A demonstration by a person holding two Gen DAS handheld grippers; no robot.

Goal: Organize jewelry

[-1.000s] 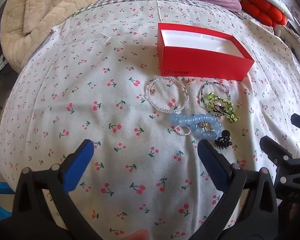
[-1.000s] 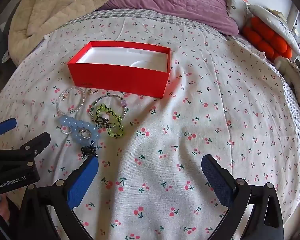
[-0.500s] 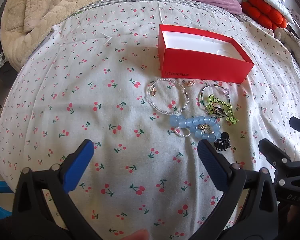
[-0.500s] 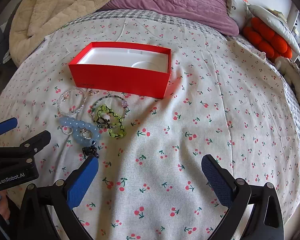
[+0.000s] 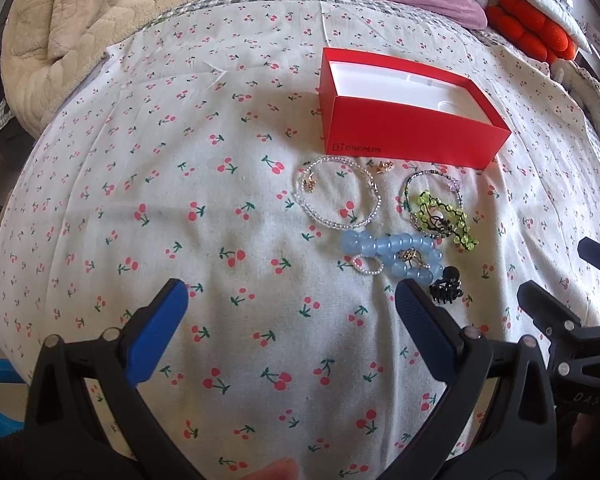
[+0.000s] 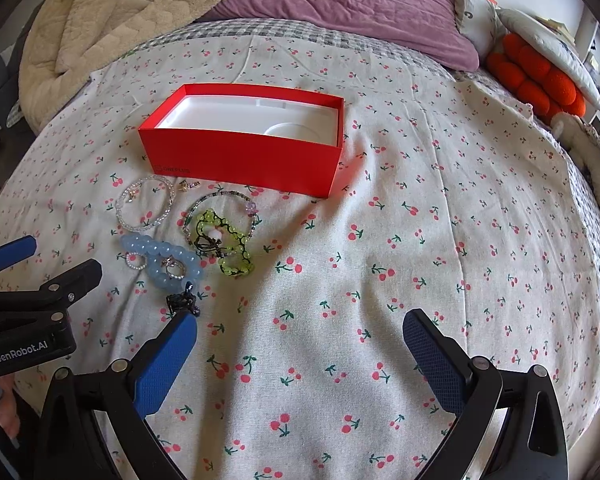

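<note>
Both grippers hang with jaws apart, empty. The jewelry [image 5: 400, 224] lies on the bed, just before the red box [image 5: 408, 136]. It lies forward-right of the left gripper [image 5: 292, 300], forward-left of the right gripper [image 6: 300, 332]. Black clip [image 6: 183, 302] sits nearest the right gripper.

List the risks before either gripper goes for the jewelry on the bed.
1. The green beaded bracelet lies tangled with a dark cord and overlaps the thin beaded bracelet; lifting one may drag the other.
2. Small rings rest on the blue bead bracelet and could slip off.
3. The soft bedspread may bunch under the fingers.
</note>
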